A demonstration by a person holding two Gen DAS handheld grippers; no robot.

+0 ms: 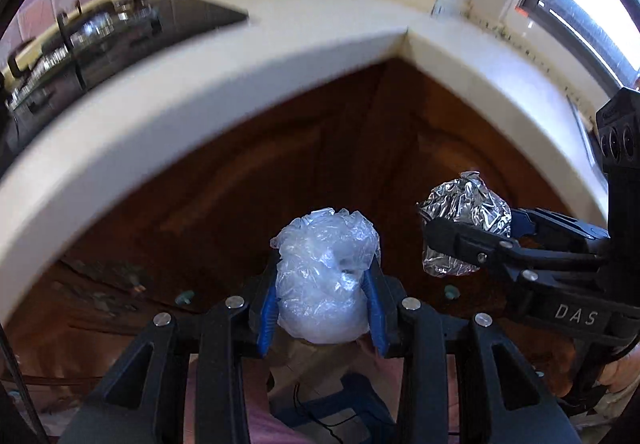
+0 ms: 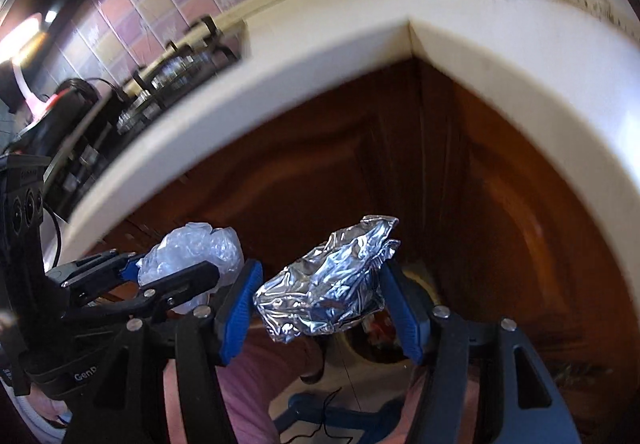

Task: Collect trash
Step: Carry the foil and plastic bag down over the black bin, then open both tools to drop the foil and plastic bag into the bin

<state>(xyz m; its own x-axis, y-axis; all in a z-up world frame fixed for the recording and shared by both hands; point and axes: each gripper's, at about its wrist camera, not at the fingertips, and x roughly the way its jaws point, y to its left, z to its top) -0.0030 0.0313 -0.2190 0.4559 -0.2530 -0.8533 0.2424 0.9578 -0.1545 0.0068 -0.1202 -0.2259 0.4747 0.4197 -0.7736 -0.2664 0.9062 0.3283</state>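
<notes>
My left gripper (image 1: 322, 298) is shut on a crumpled ball of clear plastic wrap (image 1: 326, 276), held in the air in front of the brown cabinet doors. My right gripper (image 2: 320, 296) is shut on a crumpled ball of aluminium foil (image 2: 332, 280), held beside it. In the left wrist view the right gripper (image 1: 448, 240) and its foil (image 1: 468, 203) show at the right. In the right wrist view the left gripper (image 2: 176, 272) and its plastic wrap (image 2: 192, 252) show at the left. Both are below the countertop edge.
A cream L-shaped countertop (image 1: 280, 55) wraps around an inner corner above brown wooden cabinet doors (image 1: 360, 147). A gas hob (image 1: 100, 35) sits on it at the left. A tiled wall runs behind and a window (image 1: 580, 3) is at the right.
</notes>
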